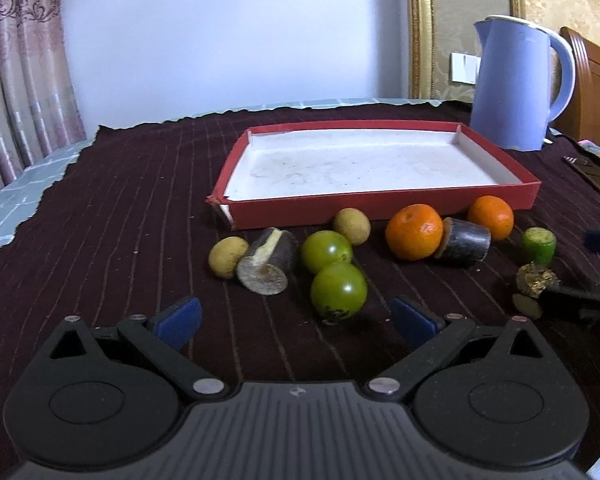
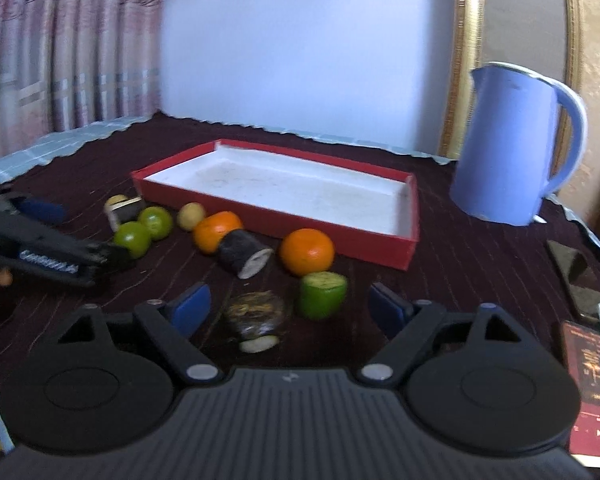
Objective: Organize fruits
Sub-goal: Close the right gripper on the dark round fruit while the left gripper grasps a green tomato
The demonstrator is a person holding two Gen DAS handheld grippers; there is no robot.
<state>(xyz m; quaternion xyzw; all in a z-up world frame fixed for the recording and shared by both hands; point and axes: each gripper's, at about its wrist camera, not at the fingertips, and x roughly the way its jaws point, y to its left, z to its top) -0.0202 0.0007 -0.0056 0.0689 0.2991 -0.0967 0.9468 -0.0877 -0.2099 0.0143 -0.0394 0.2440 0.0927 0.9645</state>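
Your right claw [image 2: 288, 310] sat low over the dark striped cloth surface [image 2: 480, 264], jaws roughly two-thirds open and holding nothing. The dark, rough-skinned stubby fruit piece with a pale cut end [image 2: 256, 320] lay between its blue pads, offset toward the left pad, not touched by either. The piece's short axis ran near-to-far, cut face toward you, so the pads would have closed across its width.

The green cut cylinder of fruit [image 2: 323, 294] stood just right of it and slightly farther, also inside the jaw span: a risk of catching both.

Your left claw [image 1: 296, 318] was wide open and empty, with the nearer round green fruit [image 1: 339, 290] just ahead of its gap.

The empty red-walled, white-floored shallow tray [image 2: 276, 220] lay beyond the row of fruit, straight ahead.
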